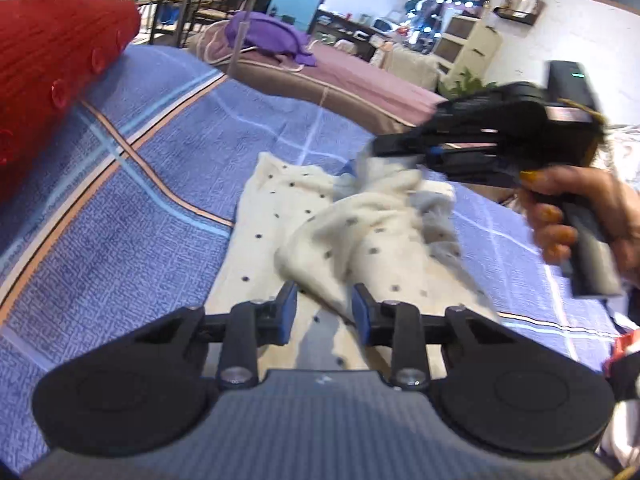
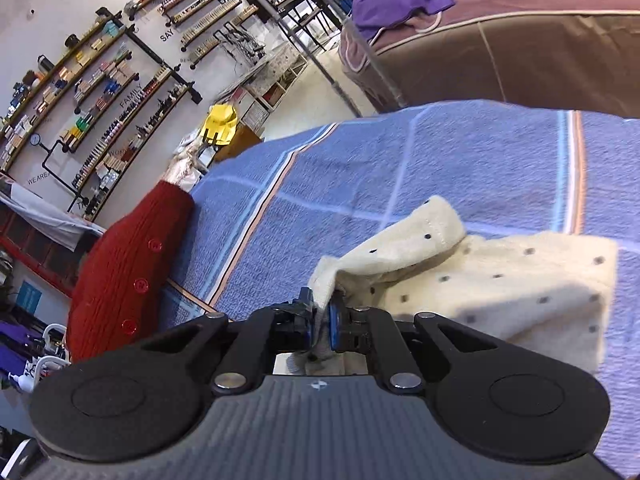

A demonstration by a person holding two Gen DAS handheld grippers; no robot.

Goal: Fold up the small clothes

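**Fold half carried, one corner already loose**

The cream dotted garment (image 1: 304, 216) lies on the blue checked bedspread (image 1: 120, 240), roughly in the middle of it, with a red knitted cardigan (image 1: 48, 80) at the far left edge and a purple cloth (image 1: 268, 32) on the brown bed beyond.

The main risk, as I judge it, is an uneven fold. Only the right gripper (image 2: 321, 312) has the cloth, so the lifted flap hangs from a single corner and already bunches into a twisted ridge across the middle. If that corner is laid down as it is, the flap will probably land skewed and creased rather than edge to edge. A second risk is drag: pulling the pinched corner further could slide the whole garment over the bedspread, since nothing pins the flat part. The bunched fabric just ahead of the left gripper (image 1: 325, 308) could also snag on a finger if that tool moves forward.

The left gripper's jaws stand apart, with a clear gap between the blue pads; the cloth lies under and ahead of them, and I see no pad pressing on it. The right gripper's jaws are drawn close together and clamp a cream hem between the pads, raising it off the bedspread. A hand (image 1: 580, 208) grips that tool's handle at the right.
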